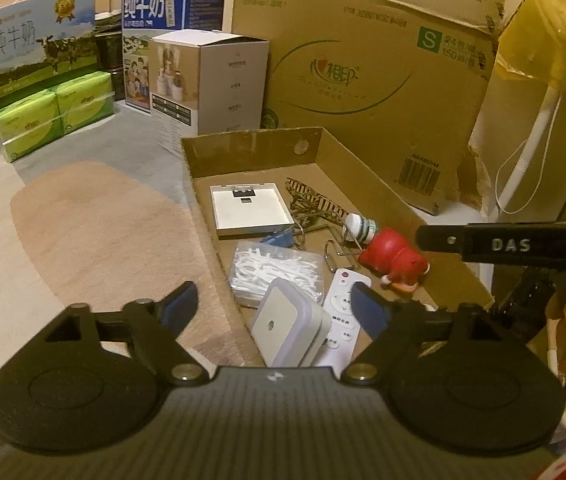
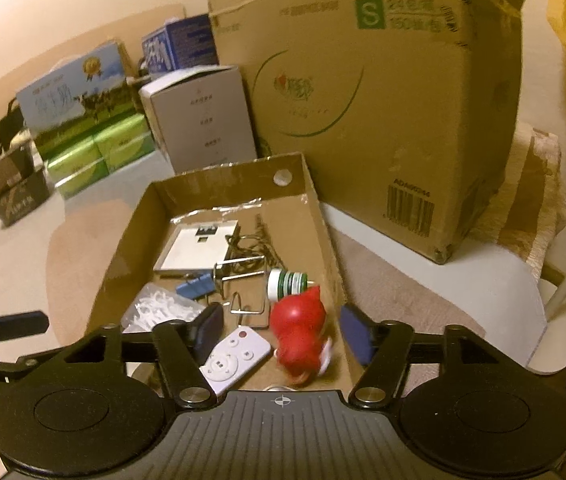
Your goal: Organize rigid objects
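A shallow cardboard tray (image 1: 203, 156) (image 2: 135, 224) holds a white square panel (image 1: 249, 210) (image 2: 195, 250), a clear box of floss picks (image 1: 275, 272) (image 2: 159, 308), a white remote (image 1: 343, 320) (image 2: 235, 354), a red toy figure (image 1: 393, 260) (image 2: 299, 332), a green-and-white spool (image 1: 359, 228) (image 2: 287, 282), wire pieces (image 1: 315, 204) and a blue clip (image 2: 195, 284). A grey-white night light (image 1: 287, 320) lies between my open left gripper's (image 1: 275, 308) fingers, untouched. My right gripper (image 2: 287, 334) is open with the red toy between its fingers, apart from both pads.
A large cardboard carton (image 1: 363, 80) (image 2: 363, 100) stands behind the tray. A grey product box (image 1: 207, 84), milk cartons (image 1: 35, 56) and green tissue packs (image 1: 55, 116) line the back left. A white fan stand (image 2: 555, 320) is at the right. A tan rug (image 1: 95, 232) lies left of the tray.
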